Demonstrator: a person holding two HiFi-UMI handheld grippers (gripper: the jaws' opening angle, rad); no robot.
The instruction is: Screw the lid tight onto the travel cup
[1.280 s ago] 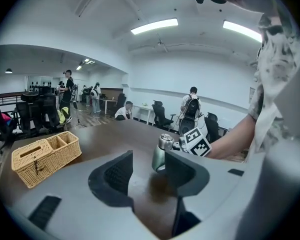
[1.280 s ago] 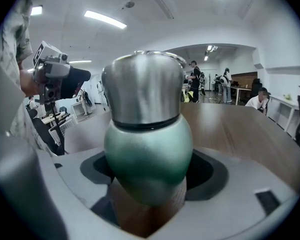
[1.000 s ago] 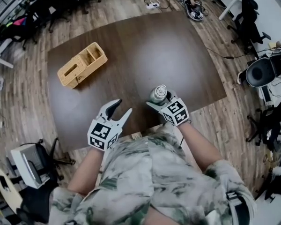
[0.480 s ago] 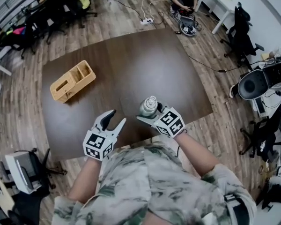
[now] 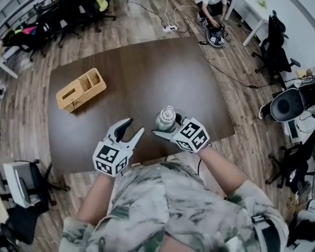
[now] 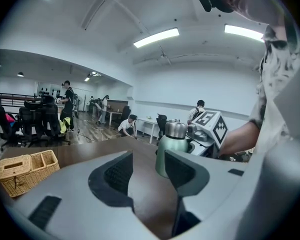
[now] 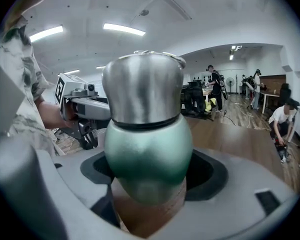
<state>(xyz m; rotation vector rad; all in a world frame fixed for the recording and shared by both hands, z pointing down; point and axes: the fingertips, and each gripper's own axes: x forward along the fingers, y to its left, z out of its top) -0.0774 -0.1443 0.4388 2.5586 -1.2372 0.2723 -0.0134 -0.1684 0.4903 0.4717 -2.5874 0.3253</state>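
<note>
Raising the cup [image 5: 166,118] over the near edge of the table [image 5: 147,72] in the right gripper [image 5: 167,129], clamped on its green body (silver lid [image 7: 142,86] already seated on top), and swinging the empty left gripper [image 5: 134,126], jaws apart, up beside it, seemingly ready to twist that lid tight.

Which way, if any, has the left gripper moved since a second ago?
Yes. In the head view the left gripper has shifted right along the table's near edge, toward the travel cup.
</note>
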